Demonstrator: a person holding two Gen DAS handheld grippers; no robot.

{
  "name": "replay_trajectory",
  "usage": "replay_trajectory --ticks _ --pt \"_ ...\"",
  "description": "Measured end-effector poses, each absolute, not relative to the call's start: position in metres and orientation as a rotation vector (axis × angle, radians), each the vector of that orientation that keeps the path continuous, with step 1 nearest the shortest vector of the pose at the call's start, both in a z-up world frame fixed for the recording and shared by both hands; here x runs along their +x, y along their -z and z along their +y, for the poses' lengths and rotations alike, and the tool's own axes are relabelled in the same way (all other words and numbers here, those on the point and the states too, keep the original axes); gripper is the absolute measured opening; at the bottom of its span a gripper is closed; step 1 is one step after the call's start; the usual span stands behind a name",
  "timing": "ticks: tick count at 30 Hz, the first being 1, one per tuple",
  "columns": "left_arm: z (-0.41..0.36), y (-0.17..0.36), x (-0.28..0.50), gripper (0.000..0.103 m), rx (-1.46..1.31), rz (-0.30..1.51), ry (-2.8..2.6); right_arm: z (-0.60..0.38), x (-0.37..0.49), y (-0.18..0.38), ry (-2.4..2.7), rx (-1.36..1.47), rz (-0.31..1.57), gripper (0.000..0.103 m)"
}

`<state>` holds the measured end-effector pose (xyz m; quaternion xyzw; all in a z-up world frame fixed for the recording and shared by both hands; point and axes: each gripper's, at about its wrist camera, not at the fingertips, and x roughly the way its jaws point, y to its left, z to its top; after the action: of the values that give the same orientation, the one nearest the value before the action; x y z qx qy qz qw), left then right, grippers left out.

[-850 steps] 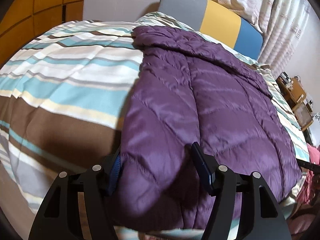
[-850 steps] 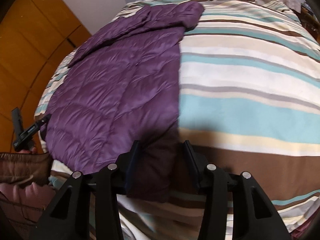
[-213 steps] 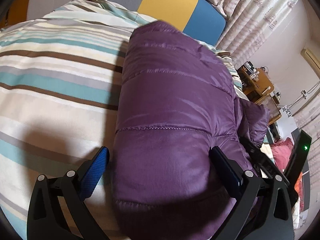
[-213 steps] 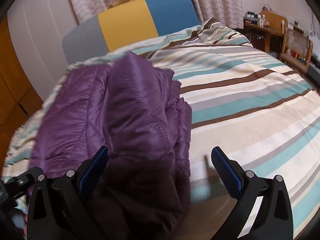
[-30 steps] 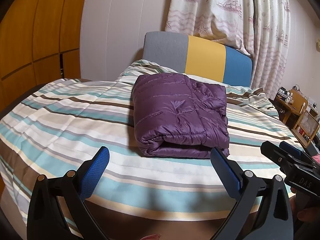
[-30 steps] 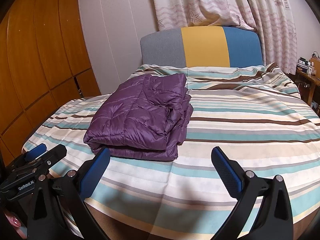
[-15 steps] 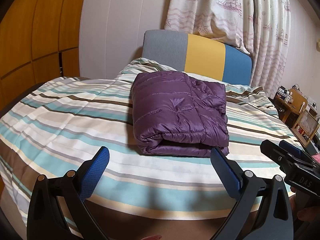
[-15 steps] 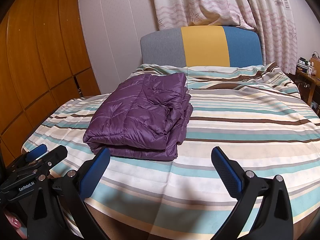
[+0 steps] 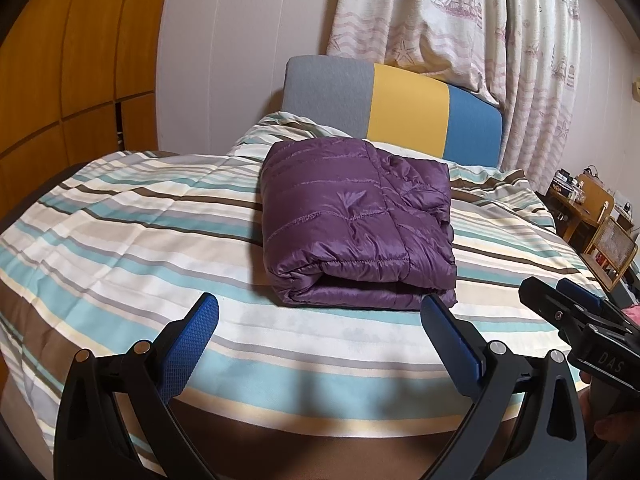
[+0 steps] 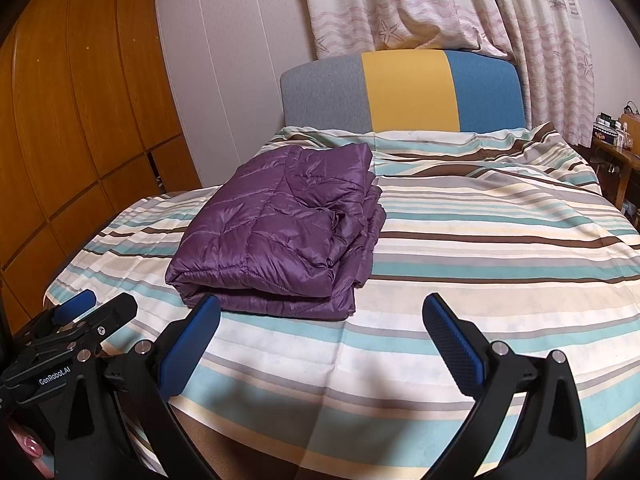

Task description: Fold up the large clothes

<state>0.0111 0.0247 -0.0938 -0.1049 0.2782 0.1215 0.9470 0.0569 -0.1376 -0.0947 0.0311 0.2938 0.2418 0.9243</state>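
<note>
A purple quilted jacket [image 9: 356, 224] lies folded in a thick rectangle on the striped bed cover [image 9: 132, 236]. It also shows in the right wrist view [image 10: 284, 228], left of the bed's middle. My left gripper [image 9: 320, 336] is open and empty, held back from the jacket over the bed's near edge. My right gripper [image 10: 320, 340] is open and empty, also back from the jacket, to its right. Each gripper shows in the other's view: the right one [image 9: 580, 320] and the left one [image 10: 80, 320].
A grey, yellow and blue headboard [image 9: 392, 116] stands behind the bed under patterned curtains [image 9: 460, 28]. Wooden cabinet doors [image 10: 72, 140] line the left wall. A wooden desk with small items [image 9: 580, 208] stands at the right.
Both grippers have drifted very slightly; the folded jacket lies still on the bed. Earlier on, the jacket lay spread out and was folded up.
</note>
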Motion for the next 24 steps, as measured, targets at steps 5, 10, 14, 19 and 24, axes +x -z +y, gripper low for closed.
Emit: replay_trajectory --ticks 5,10,14,19,24 --pt "0.027 0.095 0.012 0.100 -0.236 0.571 -0.234 -0.137 0.057 0.096 -0.497 0.063 0.606 0.101" --pt "0.028 0.096 0.013 0.100 -0.243 0.589 -0.282 -0.137 0.058 0.098 -0.495 0.063 0.612 0.101" --pt "0.033 0.100 0.015 0.100 -0.263 0.602 -0.304 -0.137 0.059 0.101 -0.491 0.067 0.620 0.101" --pt "0.035 0.105 0.021 0.100 -0.264 0.634 -0.298 -0.138 0.064 0.107 -0.488 0.074 0.638 0.101" --pt "0.044 0.117 0.032 0.100 -0.286 0.679 -0.292 -0.139 0.076 0.121 -0.471 0.079 0.687 0.101"
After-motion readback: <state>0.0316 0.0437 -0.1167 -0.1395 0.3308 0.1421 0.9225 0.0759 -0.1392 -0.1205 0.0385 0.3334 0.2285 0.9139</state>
